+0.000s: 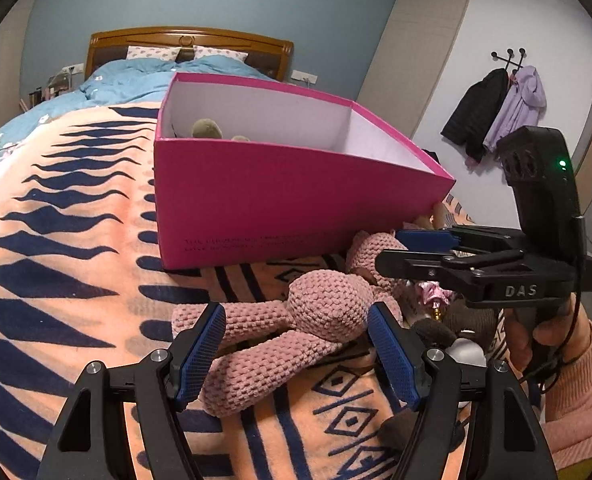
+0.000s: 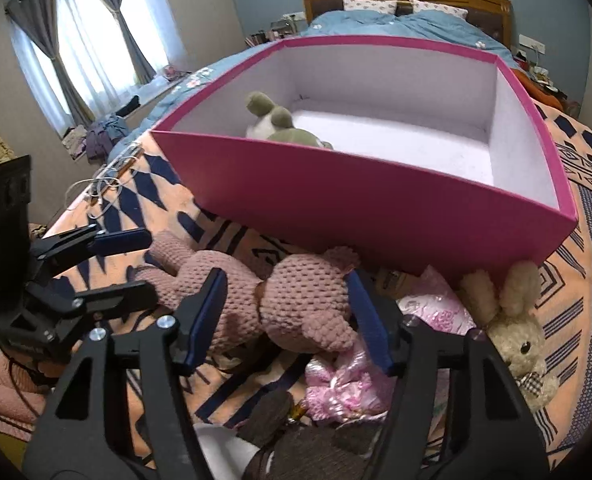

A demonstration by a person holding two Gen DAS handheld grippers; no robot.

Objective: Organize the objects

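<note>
Barely begun: only one grey-green plush toy (image 2: 273,120) inside the open magenta cardboard box (image 2: 376,204) at frame centre. Still outside on the orange patterned blanket (image 1: 75,220): pink crocheted doll (image 1: 324,312) below the box, cream plush rabbit (image 2: 516,332) at lower right, pink satin bundle (image 2: 348,388), brown plush (image 2: 316,448). Left claw (image 1: 296,352) open, straddling the doll's body; right claw (image 2: 283,316) open around its head, not yet clamped.
</note>
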